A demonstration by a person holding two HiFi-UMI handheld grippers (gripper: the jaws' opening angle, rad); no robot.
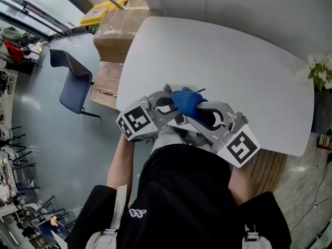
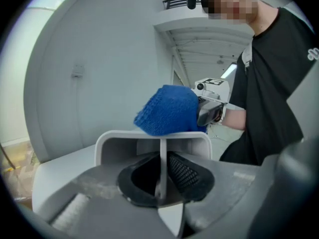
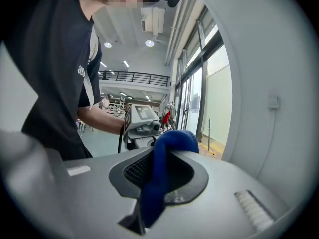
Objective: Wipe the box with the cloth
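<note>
Blue cloth (image 3: 172, 142), one, pinched in R gripper (image 3: 158, 178); L gripper (image 2: 160, 177) jaws clamp one white box (image 2: 105, 142) by its thin wall.

Large open indoor workspace, of office or laboratory kind. A white table (image 1: 218, 61) is standing on a smooth grey floor (image 1: 57, 134), with a blue chair (image 1: 72, 84) and taped cardboard boxes (image 1: 116, 32) sitting just beside it. Tall glazed walls (image 3: 197, 98) are letting in daylight, round ceiling lights (image 3: 149, 43) are shining overhead, and a railed upper gallery (image 3: 134, 76) is running across the far side. White flowers (image 1: 320, 71) are showing at the table's right edge.
</note>
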